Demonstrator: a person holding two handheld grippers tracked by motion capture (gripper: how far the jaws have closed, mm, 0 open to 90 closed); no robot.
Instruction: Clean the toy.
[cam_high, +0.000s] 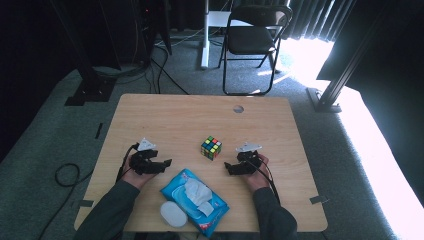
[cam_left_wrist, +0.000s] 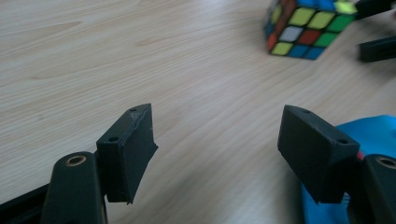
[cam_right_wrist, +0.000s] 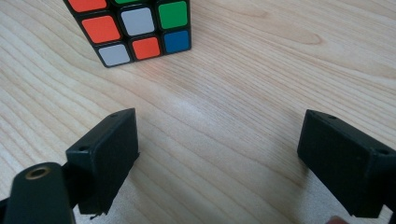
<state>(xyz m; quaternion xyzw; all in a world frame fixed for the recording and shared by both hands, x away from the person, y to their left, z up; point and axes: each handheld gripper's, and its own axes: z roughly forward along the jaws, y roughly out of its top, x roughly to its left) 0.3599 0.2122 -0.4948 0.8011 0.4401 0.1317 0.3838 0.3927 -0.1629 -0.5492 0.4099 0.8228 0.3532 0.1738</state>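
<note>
On a pale wooden table (cam_high: 165, 112), a person steadies two hand-held grippers on either side of a scrambled Rubik's cube (cam_high: 211, 147), which sits upright near the table's middle, touched by neither tool. The work in hand looks like a reach for the cube; done well, it would mean bringing the jaws in level with the cube's middle layer, squaring the pads to two opposite faces and closing gently so the cube does not skid or twist across the smooth top. At left, the left gripper (cam_high: 166, 164) hangs just above the wood beside a blue wet-wipes pack (cam_high: 195, 201), its jaws spread wide with nothing between them; in the left gripper view the cube (cam_left_wrist: 308, 28) lies well ahead. At right, the right gripper (cam_high: 227, 168) points toward the cube, jaws parted and empty, the cube (cam_right_wrist: 133, 30) close in front of them in the right gripper view.
</note>
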